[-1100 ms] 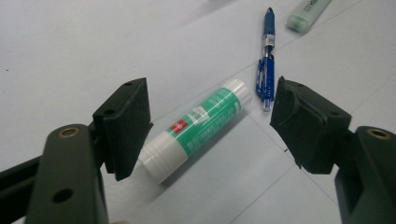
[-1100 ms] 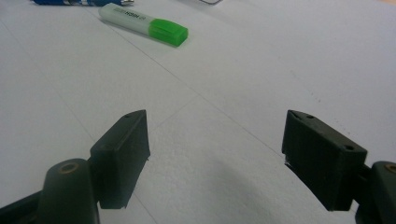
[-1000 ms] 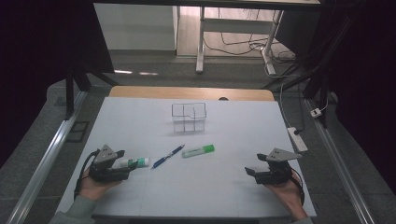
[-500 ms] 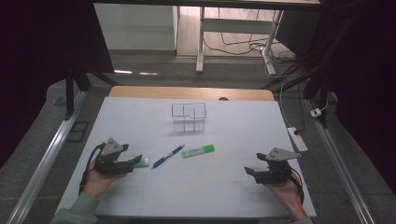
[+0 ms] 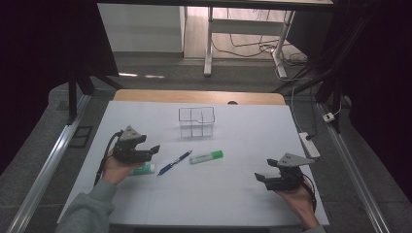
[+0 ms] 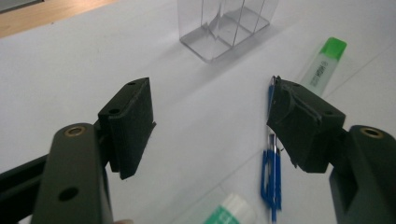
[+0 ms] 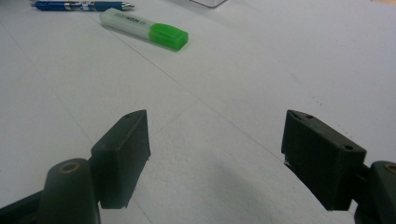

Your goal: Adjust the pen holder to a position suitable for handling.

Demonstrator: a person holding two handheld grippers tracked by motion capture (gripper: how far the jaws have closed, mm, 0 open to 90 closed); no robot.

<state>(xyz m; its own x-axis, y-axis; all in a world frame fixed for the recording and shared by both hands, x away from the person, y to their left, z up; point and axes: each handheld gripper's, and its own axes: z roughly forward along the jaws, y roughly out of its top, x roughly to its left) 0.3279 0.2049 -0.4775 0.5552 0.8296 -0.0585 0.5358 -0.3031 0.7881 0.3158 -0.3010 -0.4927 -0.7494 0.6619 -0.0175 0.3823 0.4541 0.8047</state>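
Note:
My left gripper [image 5: 150,151] is held open over the left of the white table [image 5: 243,131], with nothing between its fingers [image 6: 130,121]. Just under it, on the near side, lies a white marker with a green band [image 5: 144,168] [image 6: 231,212]. A blue pen [image 5: 175,162] [image 6: 272,177] lies to the marker's right, and a green-capped highlighter [image 5: 206,156] [image 6: 324,65] beyond that. A clear divided box [image 5: 197,121] [image 6: 224,23] stands upright farther back. My right gripper [image 5: 265,174] [image 7: 217,154] rests open and empty near the front right, with the highlighter [image 7: 144,29] and pen [image 7: 81,5] far ahead of it.
A power strip [image 5: 310,144] lies at the table's right edge, with a cable running off the back. Past the table's far wooden edge [image 5: 194,96] stand metal frame legs and loose cables on the floor.
My left gripper has risen and moved forward and a little right, and now hangs over the white marker. The marker, pen, highlighter and right gripper have stayed put.

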